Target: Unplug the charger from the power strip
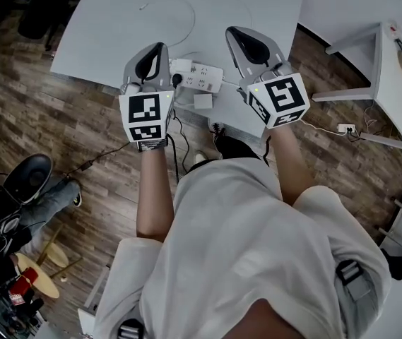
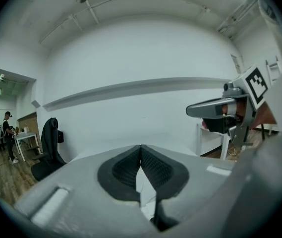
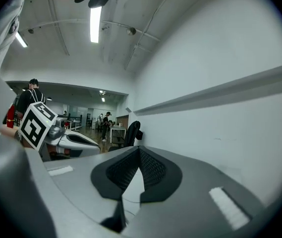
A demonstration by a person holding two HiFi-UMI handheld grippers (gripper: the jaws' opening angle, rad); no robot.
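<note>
Shirt: white shirt [image 1: 257, 246] fills the near bottom of the head view, and both forearms reach out from it toward the table.
Power strip: white power strip [image 1: 202, 76] lies flat on the grey table [image 1: 116, 27], close to its front edge, sockets facing up.
Strip axis: long axis runs left to right across the head view, slightly tilted, spanning the gap between the two grippers.
Charger candidates: dark plug [image 1: 177, 80] sits at the strip's left end, its dark cord dropping off the table edge. Small white block [image 1: 203, 102] lies just beside the strip's near long side, apparently in no socket. Can't tell which one is the charger.
Stage: fits a charger seated at the left end, or a charger already out and lying beside the strip. Too small in the head view to settle.
Left gripper: left gripper [image 1: 160, 49] has its jaws together with nothing between them. It is just left of the dark plug, so it's the nearer hand to that end.
Right gripper: right gripper [image 1: 232, 32] also has its jaws together and is empty. It sits by the strip's right end.
Aim: both gripper views look roughly level at the wall, and the strip shows in neither.
</note>
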